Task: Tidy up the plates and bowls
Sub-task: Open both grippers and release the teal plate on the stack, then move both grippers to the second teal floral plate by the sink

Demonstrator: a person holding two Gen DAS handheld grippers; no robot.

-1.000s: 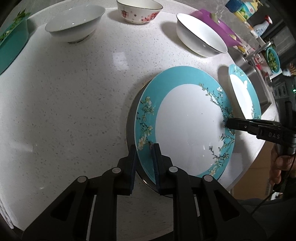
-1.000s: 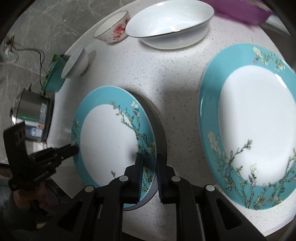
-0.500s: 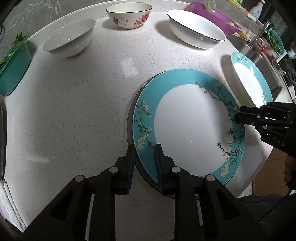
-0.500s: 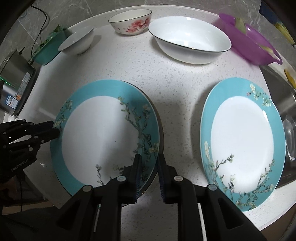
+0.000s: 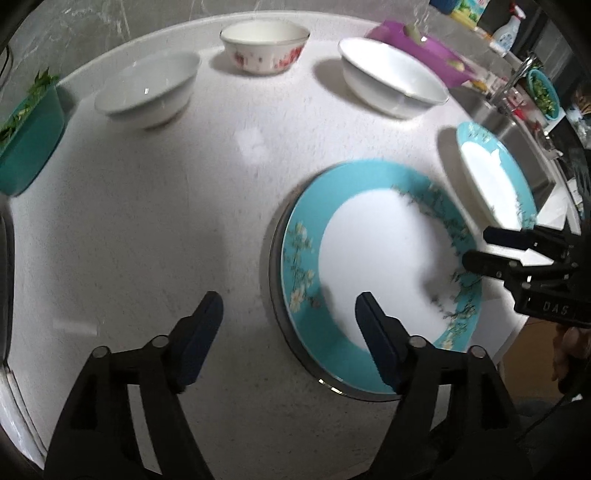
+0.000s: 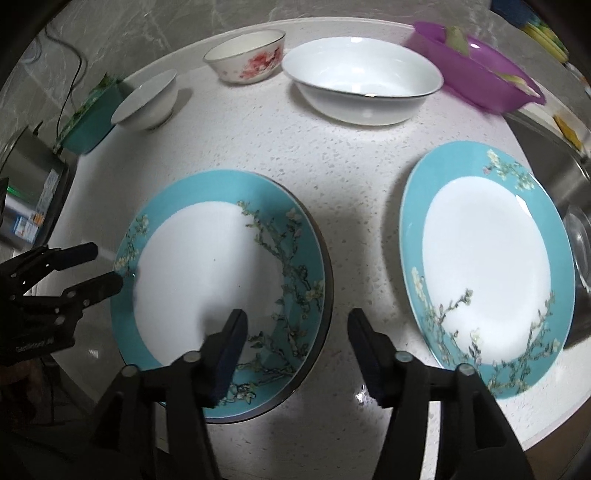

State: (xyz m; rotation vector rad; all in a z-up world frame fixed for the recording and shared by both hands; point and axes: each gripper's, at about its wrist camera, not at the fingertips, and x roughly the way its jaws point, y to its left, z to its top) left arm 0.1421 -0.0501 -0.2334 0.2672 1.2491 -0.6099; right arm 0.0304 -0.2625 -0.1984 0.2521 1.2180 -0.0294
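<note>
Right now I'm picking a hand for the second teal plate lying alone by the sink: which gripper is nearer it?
Right. The right gripper hangs over the gap beside that lone teal plate, jaws opening. The left gripper is over the stacked plate's far edge, also opening.

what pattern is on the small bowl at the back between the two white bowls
Red and pink flowers on a cream bowl with a thin dark rim, clearest in the right wrist view.

Purple tub (image 6: 480,70) far right on white speckled table (image 6: 332,155); teal container of greens (image 5: 26,136) far left; sink (image 6: 554,162) beside; spray bottle (image 5: 511,27) beyond.
</note>
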